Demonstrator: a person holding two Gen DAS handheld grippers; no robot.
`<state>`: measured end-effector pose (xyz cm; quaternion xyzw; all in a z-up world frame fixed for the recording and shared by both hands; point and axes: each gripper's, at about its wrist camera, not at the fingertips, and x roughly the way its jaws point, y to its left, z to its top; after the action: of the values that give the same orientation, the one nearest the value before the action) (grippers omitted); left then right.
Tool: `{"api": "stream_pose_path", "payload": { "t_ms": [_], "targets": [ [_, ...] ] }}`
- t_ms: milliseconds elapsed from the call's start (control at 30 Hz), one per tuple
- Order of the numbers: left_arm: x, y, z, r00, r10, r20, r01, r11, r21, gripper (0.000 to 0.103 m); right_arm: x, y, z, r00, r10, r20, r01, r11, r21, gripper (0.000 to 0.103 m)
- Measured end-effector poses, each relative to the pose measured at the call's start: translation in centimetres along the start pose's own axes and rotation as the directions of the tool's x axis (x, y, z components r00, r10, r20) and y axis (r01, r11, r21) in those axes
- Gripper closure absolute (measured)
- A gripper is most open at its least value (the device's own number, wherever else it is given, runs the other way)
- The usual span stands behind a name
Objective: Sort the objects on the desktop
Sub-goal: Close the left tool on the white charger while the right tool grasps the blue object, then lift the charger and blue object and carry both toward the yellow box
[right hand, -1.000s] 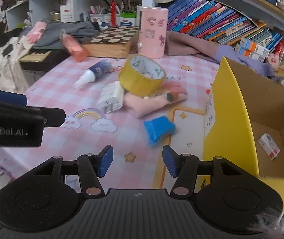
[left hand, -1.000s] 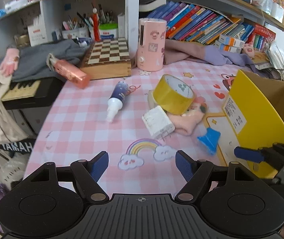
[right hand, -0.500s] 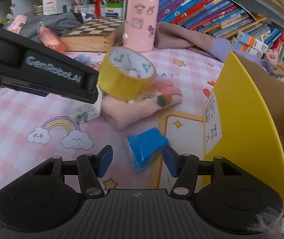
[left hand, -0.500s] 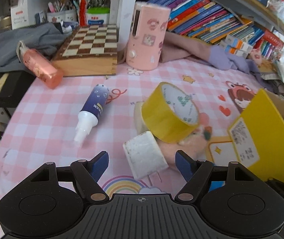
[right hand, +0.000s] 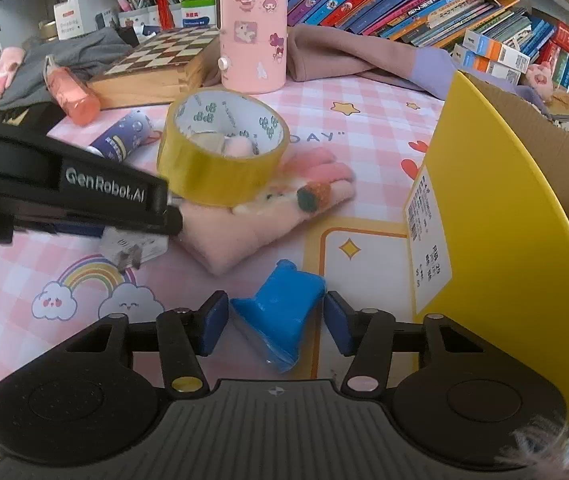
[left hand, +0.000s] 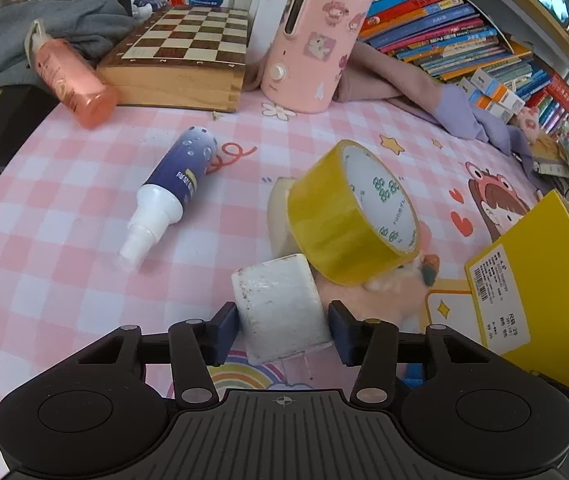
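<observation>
My left gripper is open with its two fingers on either side of a white plug adapter that lies on the pink checked tablecloth; the pads stand close to its sides. My right gripper is open around a blue plastic piece on the cloth, with small gaps at both pads. A yellow tape roll leans on a pink glove just beyond both. A yellow cardboard box stands open to the right.
A dark blue spray bottle lies left of the tape. An orange-pink bottle, a wooden chessboard box and a pink cylinder stand behind. Clothes and books line the back. The left gripper body crosses the right wrist view.
Both grippers have moved forward and down. The left one now straddles the white plug adapter, the right one now straddles the blue piece. Objects on the cloth have not moved.
</observation>
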<state>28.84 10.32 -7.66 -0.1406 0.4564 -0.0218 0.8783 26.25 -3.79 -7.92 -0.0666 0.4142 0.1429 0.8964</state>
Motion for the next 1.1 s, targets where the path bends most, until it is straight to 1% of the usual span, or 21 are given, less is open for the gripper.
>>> {"api": "stream_pose_path", "payload": {
  "t_ms": [100, 133, 200, 333, 667, 900, 1100],
  "targets": [
    [-0.2, 0.4, -0.2, 1.0, -0.003, 0.0, 0.003, 1.0, -0.022, 0.056, 0.0, 0.0, 0.0, 1.0, 0.011, 0.0, -0.011, 1.0, -0.002, 0.059],
    [-0.5, 0.5, -0.2, 1.0, -0.003, 0.002, 0.003, 1.0, -0.029, 0.059, 0.0, -0.1, 0.0, 1.0, 0.014, 0.0, -0.014, 1.0, -0.002, 0.061],
    [-1.1, 0.9, -0.4, 1.0, -0.006, 0.01, 0.006, 0.999, -0.037, 0.06, -0.1, -0.1, 0.0, 1.0, 0.025, -0.001, -0.025, 1.0, -0.006, 0.064],
    [-3.0, 1.5, -0.8, 0.999, -0.008, 0.034, 0.009, 0.999, -0.048, 0.061, -0.9, 0.0, 0.1, 0.998, 0.054, 0.016, -0.053, 0.998, -0.017, 0.067],
    [-7.3, 2.5, -2.4, 0.993, -0.009, 0.115, 0.02, 0.996, -0.092, 0.061, -3.5, 0.8, 0.6, 0.991, 0.116, 0.069, -0.11, 0.99, -0.083, 0.069],
    [-10.1, 2.9, -3.8, 0.989, -0.027, 0.147, 0.046, 0.991, -0.127, 0.061, -5.5, 1.3, 0.0, 0.985, 0.153, 0.078, -0.143, 0.983, -0.115, 0.07],
    [-12.2, 3.3, -4.6, 0.984, -0.047, 0.169, 0.074, 0.985, -0.155, 0.061, -7.4, 1.4, -0.5, 0.981, 0.167, 0.098, -0.153, 0.979, -0.137, 0.071]
  ]
}}
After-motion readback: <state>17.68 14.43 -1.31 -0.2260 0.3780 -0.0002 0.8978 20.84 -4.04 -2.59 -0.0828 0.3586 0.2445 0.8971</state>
